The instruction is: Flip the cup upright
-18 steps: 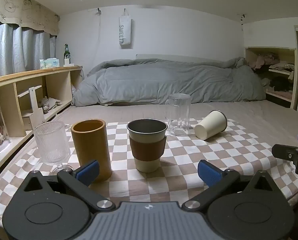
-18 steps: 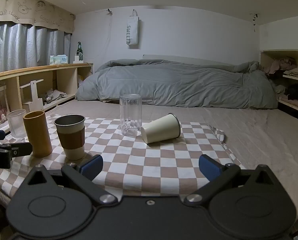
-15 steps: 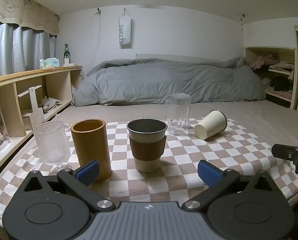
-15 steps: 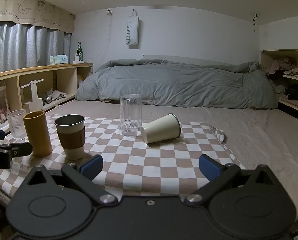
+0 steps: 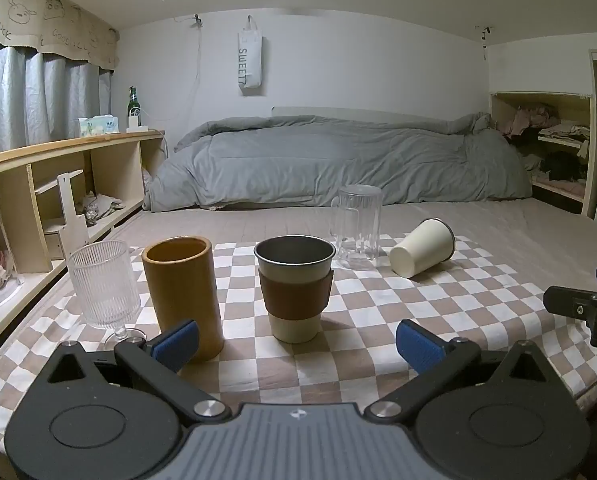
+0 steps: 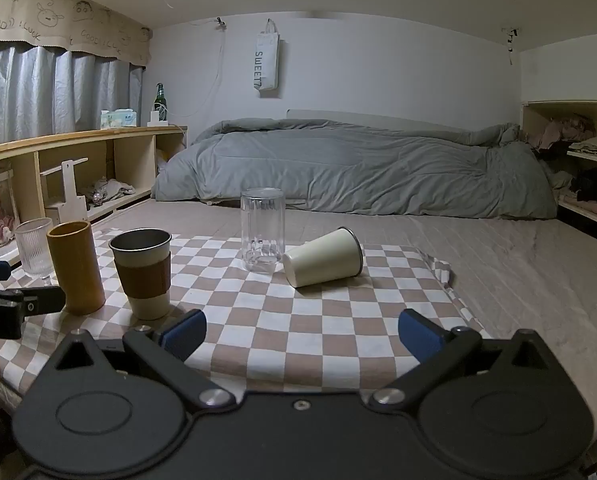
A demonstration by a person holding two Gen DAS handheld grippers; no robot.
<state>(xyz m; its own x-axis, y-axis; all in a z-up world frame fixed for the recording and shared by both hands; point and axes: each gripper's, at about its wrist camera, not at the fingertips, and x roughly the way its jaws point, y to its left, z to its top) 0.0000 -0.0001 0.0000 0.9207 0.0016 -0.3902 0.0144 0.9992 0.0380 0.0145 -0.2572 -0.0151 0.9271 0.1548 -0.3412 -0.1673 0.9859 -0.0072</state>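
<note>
A cream cup (image 6: 323,257) lies on its side on the checkered cloth (image 6: 298,320), base toward me and left, dark rim to the right. It also shows in the left wrist view (image 5: 422,247), far right. My right gripper (image 6: 302,334) is open and empty, low at the cloth's near edge, well short of the cup. My left gripper (image 5: 296,346) is open and empty, just in front of the upright sleeved cup (image 5: 294,288) and bamboo cup (image 5: 182,296).
A clear glass (image 6: 262,230) stands upright just left of the lying cup. A ribbed stem glass (image 5: 104,284) stands at the far left. A wooden shelf (image 5: 58,184) runs along the left, a grey duvet (image 5: 338,160) lies behind.
</note>
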